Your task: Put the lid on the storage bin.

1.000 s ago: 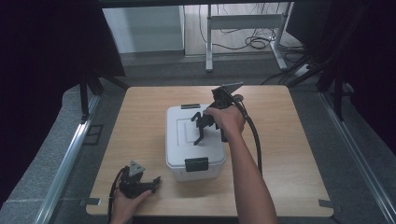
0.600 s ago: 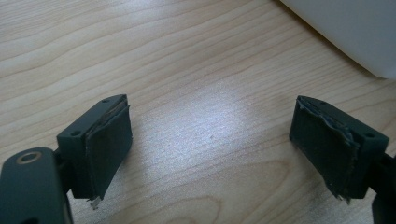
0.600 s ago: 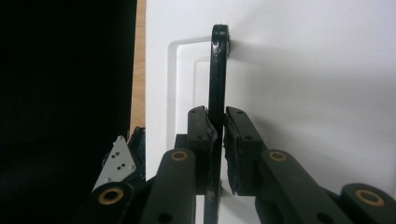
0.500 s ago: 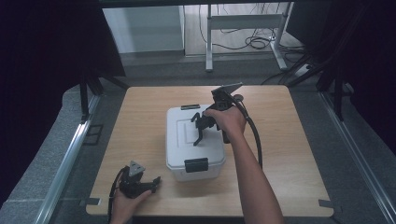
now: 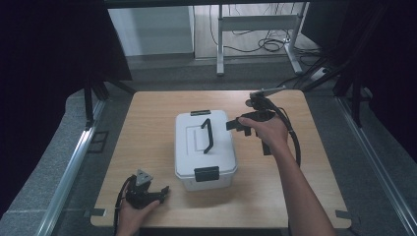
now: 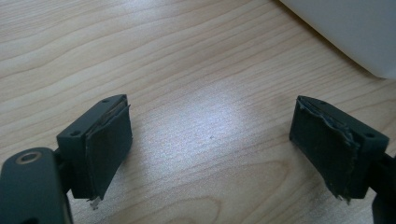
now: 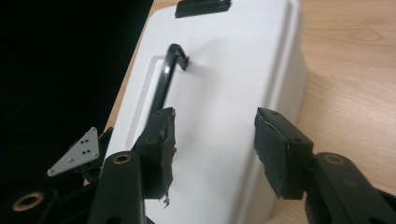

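A white lidded box (image 5: 204,150) stands mid-table with its black carry handle (image 5: 207,135) raised off the lid. Black latches sit at its near end (image 5: 206,173) and far end (image 5: 200,112). My right gripper (image 5: 237,124) hovers open just off the box's right side, nothing between its jaws. In the right gripper view the right gripper (image 7: 212,144) looks over the lid (image 7: 224,84) and handle (image 7: 164,79). My left gripper (image 5: 160,192) rests open on the table near the front left. In the left gripper view the left gripper (image 6: 210,144) spans bare wood, the box corner (image 6: 355,32) beyond.
The wooden table (image 5: 147,128) has bare room left and right of the box. A metal rail (image 5: 69,172) runs along the left side. A desk frame and cables (image 5: 260,44) lie on the floor beyond the far edge.
My right gripper has drawn back from the handle on the lid to the box's right side. The handle now stands free. The left gripper has not moved.
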Demonstrator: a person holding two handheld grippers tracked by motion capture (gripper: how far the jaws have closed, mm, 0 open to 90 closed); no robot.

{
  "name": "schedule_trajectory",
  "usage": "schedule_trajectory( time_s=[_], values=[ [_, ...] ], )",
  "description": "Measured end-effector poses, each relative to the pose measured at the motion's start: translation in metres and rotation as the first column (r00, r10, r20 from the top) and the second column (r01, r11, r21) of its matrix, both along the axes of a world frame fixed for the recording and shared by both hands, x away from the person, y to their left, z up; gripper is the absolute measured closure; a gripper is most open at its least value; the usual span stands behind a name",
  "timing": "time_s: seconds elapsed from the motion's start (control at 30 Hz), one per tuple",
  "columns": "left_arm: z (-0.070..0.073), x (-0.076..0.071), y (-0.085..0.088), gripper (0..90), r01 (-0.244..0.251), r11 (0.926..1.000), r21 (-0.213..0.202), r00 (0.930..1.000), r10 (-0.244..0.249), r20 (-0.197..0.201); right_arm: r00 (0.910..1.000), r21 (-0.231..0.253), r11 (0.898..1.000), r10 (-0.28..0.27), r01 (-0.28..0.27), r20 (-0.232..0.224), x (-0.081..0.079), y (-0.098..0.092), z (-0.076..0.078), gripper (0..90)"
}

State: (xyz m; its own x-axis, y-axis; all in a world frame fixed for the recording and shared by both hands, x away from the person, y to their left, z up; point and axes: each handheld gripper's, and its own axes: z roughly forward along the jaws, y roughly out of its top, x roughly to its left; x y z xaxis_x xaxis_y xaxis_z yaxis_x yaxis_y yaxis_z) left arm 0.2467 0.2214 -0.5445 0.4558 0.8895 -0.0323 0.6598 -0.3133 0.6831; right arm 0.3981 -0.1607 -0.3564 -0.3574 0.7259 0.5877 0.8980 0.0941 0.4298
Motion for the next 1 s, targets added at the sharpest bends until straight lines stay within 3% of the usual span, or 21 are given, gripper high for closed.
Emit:
schedule_trajectory(
  time_s=[0.17, 0.23, 0.47, 0.53, 0.83, 0.93, 1.0],
  values=[
    [0.000, 0.000, 0.000, 12.9, 0.000, 1.0000, -0.001, 1.0000, 0.000, 0.000, 0.9981, 0.009, 1.000, -0.003, 0.002, 0.061, -0.007, -0.019, -0.007, 43.7],
    [0.000, 0.000, 0.000, 12.9, 0.000, 1.0000, -0.001, 1.0000, 0.000, 0.000, 0.9968, -0.008, 1.000, 0.008, -0.007, 0.079, -0.011, -0.026, -0.009, 43.1],
    [0.000, 0.000, 0.000, 12.9, -0.002, 1.0000, -0.003, 1.0000, 0.002, 0.003, 0.9960, 0.047, 0.999, -0.010, 0.006, 0.089, -0.024, -0.047, -0.022, 43.0],
    [0.000, 0.000, 0.000, 12.9, -0.002, 1.0000, -0.003, 1.0000, 0.002, 0.003, 0.9953, 0.029, 1.000, -0.009, 0.006, 0.096, -0.028, -0.052, -0.027, 42.9],
    [0.000, 0.000, 0.000, 12.9, -0.001, 1.0000, -0.002, 1.0000, 0.001, 0.001, 0.9947, 0.079, 0.996, -0.039, 0.032, 0.095, -0.046, -0.076, -0.052, 41.7],
    [0.000, 0.000, 0.000, 12.9, -0.002, 1.0000, -0.003, 1.0000, 0.002, 0.002, 0.9947, 0.064, 0.997, -0.043, 0.037, 0.094, -0.051, -0.085, -0.062, 41.1],
    [0.000, 0.000, 0.000, 12.9, -0.002, 1.0000, -0.003, 1.0000, 0.002, 0.002, 0.9942, 0.083, 0.996, -0.053, 0.045, 0.093, -0.055, -0.092, -0.070, 41.1]
  ],
)
